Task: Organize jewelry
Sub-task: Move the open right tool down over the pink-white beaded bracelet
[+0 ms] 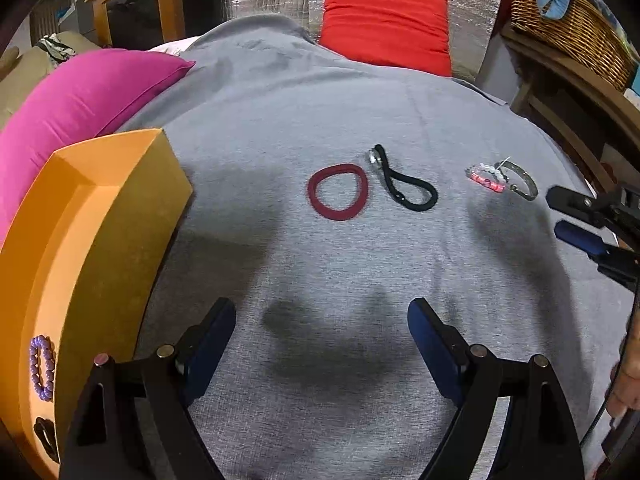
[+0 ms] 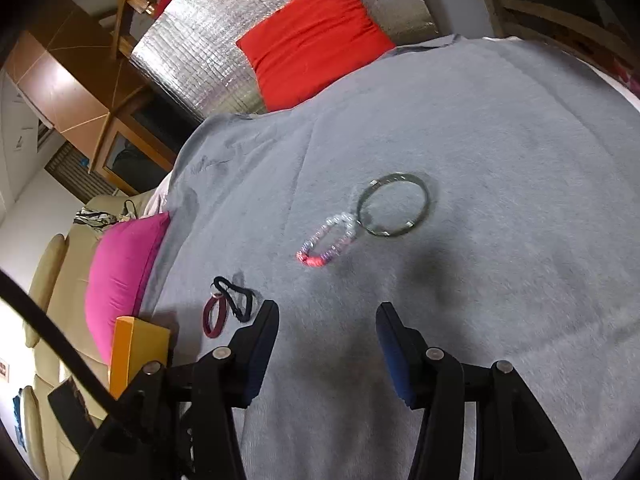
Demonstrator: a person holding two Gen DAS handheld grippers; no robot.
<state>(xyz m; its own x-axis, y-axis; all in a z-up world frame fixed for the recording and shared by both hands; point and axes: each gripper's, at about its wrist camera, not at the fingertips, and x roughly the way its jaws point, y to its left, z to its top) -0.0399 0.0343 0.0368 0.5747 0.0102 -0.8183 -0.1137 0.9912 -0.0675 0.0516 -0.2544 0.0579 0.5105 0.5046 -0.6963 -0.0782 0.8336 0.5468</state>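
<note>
- my right tongs [image 2: 327,332] hang open, aimed at the beaded bracelet [image 2: 326,242] touching the metal bangle [image 2: 394,205] — i'd pinch the beads only.
- left tongs [image 1: 322,334] open too, beside the orange box [image 1: 120,208], which holds a purple bracelet [image 1: 41,367].
- grey bed cover [image 1: 320,112], red cushion [image 1: 386,26] and pink one [image 1: 80,92] behind.

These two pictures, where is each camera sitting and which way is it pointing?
Left wrist: on the left gripper, facing across the grey blanket at the maroon hair tie; the right gripper intrudes at the edge.
Right wrist: on the right gripper, facing the metal bangle.
Both show the red cushion, orange box.
</note>
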